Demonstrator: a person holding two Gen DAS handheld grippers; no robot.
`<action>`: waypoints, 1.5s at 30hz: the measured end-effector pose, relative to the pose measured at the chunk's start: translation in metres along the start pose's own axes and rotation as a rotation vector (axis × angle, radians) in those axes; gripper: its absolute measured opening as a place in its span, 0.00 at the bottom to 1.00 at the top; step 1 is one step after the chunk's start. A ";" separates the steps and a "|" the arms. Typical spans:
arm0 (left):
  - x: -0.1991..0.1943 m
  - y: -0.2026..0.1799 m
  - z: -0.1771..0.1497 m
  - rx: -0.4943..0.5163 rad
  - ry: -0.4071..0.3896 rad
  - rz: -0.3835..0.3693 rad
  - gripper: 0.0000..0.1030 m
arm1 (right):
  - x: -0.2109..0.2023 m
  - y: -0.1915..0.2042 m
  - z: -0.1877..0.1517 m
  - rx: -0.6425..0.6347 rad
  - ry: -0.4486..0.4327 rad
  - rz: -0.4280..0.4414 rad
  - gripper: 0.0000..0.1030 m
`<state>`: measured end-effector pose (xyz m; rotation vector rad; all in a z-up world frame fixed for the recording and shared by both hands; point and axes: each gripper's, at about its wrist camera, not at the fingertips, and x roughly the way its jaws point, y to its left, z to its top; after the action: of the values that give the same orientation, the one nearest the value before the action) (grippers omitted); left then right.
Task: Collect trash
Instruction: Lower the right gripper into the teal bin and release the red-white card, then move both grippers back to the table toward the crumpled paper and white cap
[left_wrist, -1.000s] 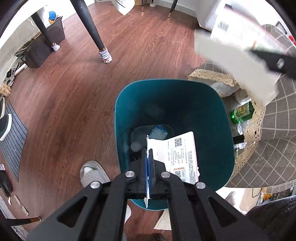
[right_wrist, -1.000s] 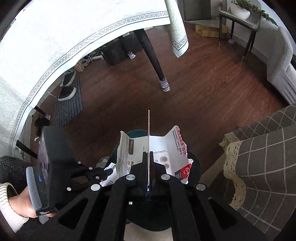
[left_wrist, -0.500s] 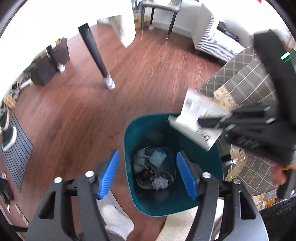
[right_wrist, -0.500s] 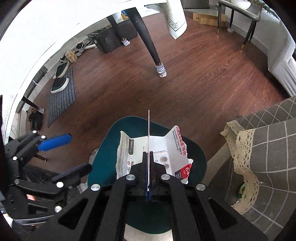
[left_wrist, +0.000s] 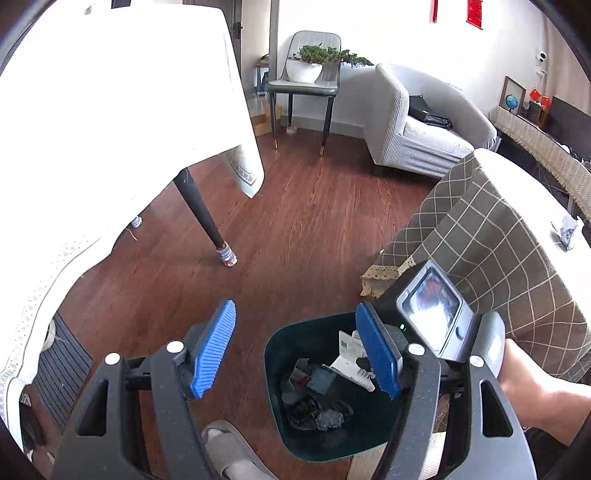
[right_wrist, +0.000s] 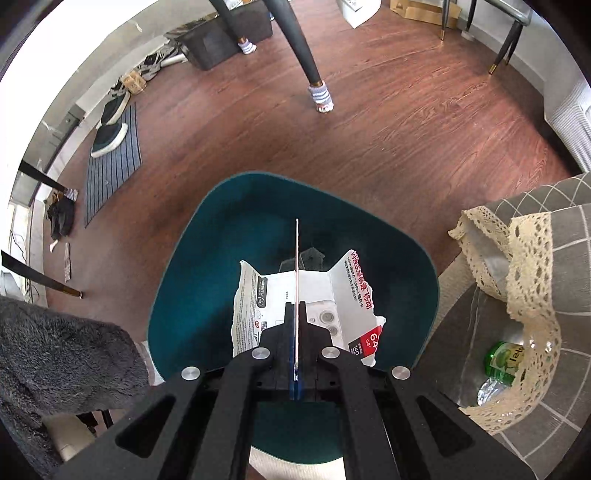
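At lower centre, the right gripper is clamped on torn packaging above the teal bin; the left gripper hangs apart, empty.

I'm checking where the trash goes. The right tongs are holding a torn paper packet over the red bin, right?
Not quite: the bin is dark teal, not red. The right wrist view shows the right tongs shut on the torn paper packet, held over that bin.
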<state>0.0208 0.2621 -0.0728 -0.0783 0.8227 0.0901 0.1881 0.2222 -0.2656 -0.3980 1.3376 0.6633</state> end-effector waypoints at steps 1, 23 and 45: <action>-0.004 -0.001 0.003 0.004 -0.011 0.006 0.65 | 0.003 -0.001 -0.001 -0.005 0.009 -0.003 0.01; -0.053 -0.023 0.045 -0.041 -0.174 -0.093 0.37 | -0.032 0.009 -0.040 -0.090 -0.035 0.002 0.44; -0.044 -0.053 0.067 -0.075 -0.220 -0.107 0.44 | -0.211 -0.014 -0.084 -0.101 -0.447 -0.092 0.44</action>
<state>0.0452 0.2140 0.0067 -0.1794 0.5941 0.0276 0.1147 0.1151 -0.0792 -0.3641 0.8603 0.6962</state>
